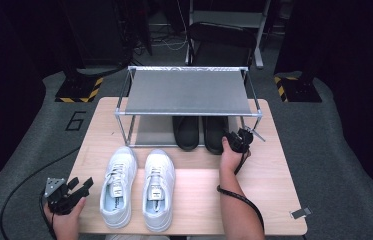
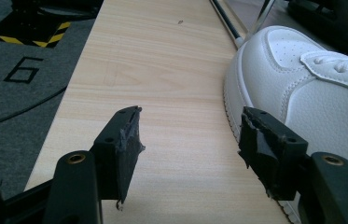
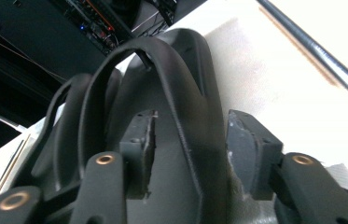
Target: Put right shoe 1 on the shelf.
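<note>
Pale wooden desk (image 1: 269, 195) on grey floor. Metal-framed rack (image 1: 189, 92) at the far half, grey shelf on top. Pair of white sneakers (image 1: 136, 187) side by side near the front edge, toes toward the rack. Strip of tape (image 1: 300, 213) at the near right corner. Number "6" (image 1: 75, 120) marked on the floor, left. Yellow-black striped bases (image 1: 79, 90) and a dark chair (image 1: 221, 42) beyond.

The high view looks forward and down over the whole desk (image 1: 194, 200) from afar. The left gripper view skims low along the desk's left edge, close beside the white sneaker (image 2: 311, 93). The right gripper view sits tight against a black slipper (image 3: 171, 116).
</note>
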### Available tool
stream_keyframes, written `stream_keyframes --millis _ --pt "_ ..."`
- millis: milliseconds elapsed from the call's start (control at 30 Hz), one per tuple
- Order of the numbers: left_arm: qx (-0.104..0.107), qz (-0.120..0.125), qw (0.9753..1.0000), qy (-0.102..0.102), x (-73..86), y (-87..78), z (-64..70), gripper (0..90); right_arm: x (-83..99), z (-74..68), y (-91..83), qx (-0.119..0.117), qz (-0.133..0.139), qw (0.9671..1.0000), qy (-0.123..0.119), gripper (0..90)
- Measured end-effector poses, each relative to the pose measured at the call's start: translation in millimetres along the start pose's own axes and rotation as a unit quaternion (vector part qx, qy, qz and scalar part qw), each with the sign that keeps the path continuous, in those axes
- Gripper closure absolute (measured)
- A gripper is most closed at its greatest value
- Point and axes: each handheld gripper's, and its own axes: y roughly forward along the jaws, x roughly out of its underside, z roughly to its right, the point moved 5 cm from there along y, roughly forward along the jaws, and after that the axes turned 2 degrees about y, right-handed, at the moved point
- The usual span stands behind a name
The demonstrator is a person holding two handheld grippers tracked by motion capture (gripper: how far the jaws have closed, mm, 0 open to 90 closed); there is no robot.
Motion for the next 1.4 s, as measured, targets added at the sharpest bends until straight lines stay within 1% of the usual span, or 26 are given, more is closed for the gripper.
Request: stream_keyframes --millis 33,133,267,333,367,400,467,500,533,600,667,700,767,800,867,933,967,1000,1033,1100,1133,1200,1233,1333,1367,1400 --pt "-0.001 0.007 1.0000 0.002 -0.6 1.0 0.0 38.3 -0.5 -1.9 -3.0 -0.002 0.003 1.0000 -0.005 49.2" --pt "0.000 0.001 1.0000 0.002 -0.4 -0.2 0.5 38.3 -2.0 -6.7 -14.4 -0.014 0.016 0.9996 -0.018 47.8" --pt "0.000 -0.001 1.0000 0.002 -0.7 -1.5 0.3 38.3 0.0 -8.0 -30.2 -0.022 0.019 0.9990 -0.033 47.7" --pt "0.001 0.002 1.0000 0.001 -0.9 -1.8 0.2 38.2 4.4 -10.3 -37.3 -0.032 0.011 0.9981 -0.052 50.6" --pt "0.001 0.001 1.0000 0.002 -1.1 -2.1 0.5 37.9 7.3 -11.1 -40.6 -0.033 -0.003 0.9970 -0.070 52.0" --pt "0.000 0.004 1.0000 0.007 -1.6 -2.0 0.3 37.8 10.0 -11.3 -44.9 -0.039 -0.011 0.9962 -0.078 53.1" --pt "-0.004 0.002 0.9998 0.020 -1.8 -1.4 1.0 37.8 16.0 -12.5 -53.7 -0.064 -0.035 0.9949 -0.070 57.6" --pt "-0.008 0.009 0.9997 0.022 -1.9 -0.2 2.6 37.7 18.0 -11.8 -59.3 -0.073 -0.039 0.9943 -0.067 60.4" --pt "-0.004 0.003 0.9996 0.026 -1.8 -0.3 3.5 37.7 19.8 -10.9 -65.3 -0.082 -0.041 0.9937 -0.064 62.1" --pt "-0.001 0.009 0.9997 0.022 -2.0 1.1 5.8 37.7 22.9 -7.7 -75.9 -0.093 -0.047 0.9920 -0.072 65.1" --pt "0.003 -0.006 0.9998 0.021 -0.5 0.7 5.5 37.7 25.9 -2.5 -85.0 -0.097 -0.055 0.9897 -0.090 63.9" --pt "0.005 -0.009 0.9998 0.017 -0.3 0.5 5.2 37.7 27.2 -0.9 -88.8 -0.104 -0.062 0.9876 -0.100 63.4" --pt "0.004 0.002 0.9999 0.010 -1.1 1.2 4.9 37.7 28.2 3.3 -97.0 -0.115 -0.071 0.9842 -0.114 61.4" --pt "0.006 -0.009 0.9999 0.010 -0.8 -1.0 4.4 37.7 28.4 4.4 -101.3 -0.120 -0.072 0.9832 -0.117 59.8" --pt "0.007 -0.005 0.9999 0.006 -1.3 -1.5 4.2 37.7 29.2 7.7 -110.8 -0.126 -0.077 0.9814 -0.122 52.7" --pt "0.009 -0.008 0.9999 0.005 -1.2 -1.7 4.2 37.7 30.3 10.6 -118.3 -0.134 -0.081 0.9794 -0.127 49.9" --pt "0.009 -0.009 0.9999 0.005 -1.2 -1.7 4.4 37.6 31.7 11.1 -123.2 -0.140 -0.088 0.9795 -0.115 48.2" --pt "0.010 -0.010 0.9999 0.006 -1.1 -1.3 4.5 37.6 32.2 13.3 -125.9 -0.144 -0.089 0.9777 -0.124 47.8" --pt "0.010 -0.010 0.9999 0.005 -0.9 -1.0 4.9 37.7 33.1 16.0 -129.7 -0.142 -0.090 0.9774 -0.128 47.8" --pt "0.011 -0.014 0.9998 0.006 -1.2 -1.0 5.6 37.7 34.2 19.6 -134.8 -0.150 -0.095 0.9757 -0.128 49.0" --pt "0.011 -0.012 0.9999 0.005 -1.6 -0.9 6.2 37.7 34.7 21.3 -138.4 -0.148 -0.098 0.9761 -0.126 50.0" --pt "0.013 -0.015 0.9998 0.004 -2.5 -1.4 6.7 37.7 33.4 24.8 -142.3 -0.152 -0.091 0.9735 -0.145 52.4" --pt "0.012 -0.008 0.9999 0.004 -3.3 -1.1 6.8 37.7 32.5 26.6 -144.4 -0.156 -0.089 0.9718 -0.153 53.3" --pt "0.019 -0.017 0.9997 0.004 -5.5 -3.8 6.5 38.3 30.5 30.3 -153.1 -0.163 -0.084 0.9710 -0.153 54.1" --pt "0.019 -0.010 0.9998 0.001 -6.6 -3.3 6.9 38.6 29.4 32.5 -156.0 -0.162 -0.079 0.9712 -0.156 54.2" --pt "0.023 -0.017 0.9996 -0.002 -7.2 -4.4 7.6 38.6 28.3 34.7 -159.0 -0.164 -0.074 0.9709 -0.158 55.4"
